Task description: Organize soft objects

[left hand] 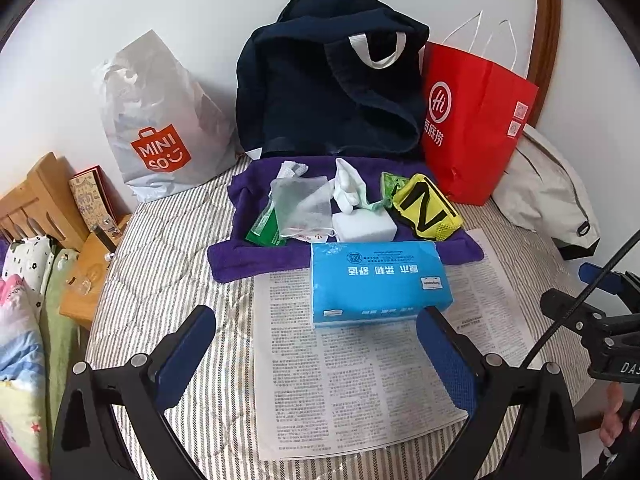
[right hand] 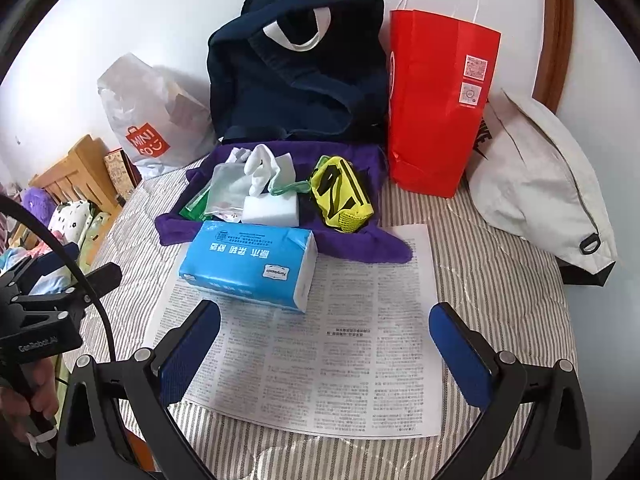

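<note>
At far left, a grey plastic shopping bag (left hand: 160, 120) is propped against the wall beside a navy backpack (left hand: 328, 92). The soft items are gathered on a purple towel (left hand: 256, 256) on the bed, apparently as a staging area: a clear pouch (left hand: 304, 204), white socks (left hand: 348, 188), a white sponge (left hand: 362, 226) and a yellow pouch (left hand: 426, 208). A blue tissue pack (left hand: 376, 280) lies nearest, partly on a newspaper sheet (left hand: 352, 384). The left hand-held gripper (left hand: 316, 360) and right hand-held gripper (right hand: 324, 356) are both held wide apart, empty, near the pack. A red paper bag (right hand: 436, 100) and white bag (right hand: 536, 176) crowd the right.
</note>
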Available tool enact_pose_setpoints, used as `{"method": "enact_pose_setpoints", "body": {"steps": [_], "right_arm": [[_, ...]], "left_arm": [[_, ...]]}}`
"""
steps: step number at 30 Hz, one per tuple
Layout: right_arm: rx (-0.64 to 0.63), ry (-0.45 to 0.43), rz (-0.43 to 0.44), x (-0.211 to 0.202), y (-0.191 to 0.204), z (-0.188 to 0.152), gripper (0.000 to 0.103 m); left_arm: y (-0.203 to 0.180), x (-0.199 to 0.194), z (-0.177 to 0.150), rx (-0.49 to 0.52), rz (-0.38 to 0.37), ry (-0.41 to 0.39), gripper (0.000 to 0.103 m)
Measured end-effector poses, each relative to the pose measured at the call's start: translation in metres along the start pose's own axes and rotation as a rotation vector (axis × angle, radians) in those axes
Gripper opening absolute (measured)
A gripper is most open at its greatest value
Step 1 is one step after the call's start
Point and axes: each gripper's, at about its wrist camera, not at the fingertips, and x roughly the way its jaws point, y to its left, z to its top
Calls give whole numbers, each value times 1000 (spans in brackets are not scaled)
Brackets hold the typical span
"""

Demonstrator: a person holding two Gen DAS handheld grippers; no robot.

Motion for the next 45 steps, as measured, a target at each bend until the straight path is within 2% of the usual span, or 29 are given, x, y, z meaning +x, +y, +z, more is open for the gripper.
{"method": "enact_pose_setpoints", "body": {"steps": [45], "right_arm": [[-4, -7, -19, -7, 5, 0, 103]], "left_arm": [[6, -5, 0, -5, 0, 1, 102]]}}
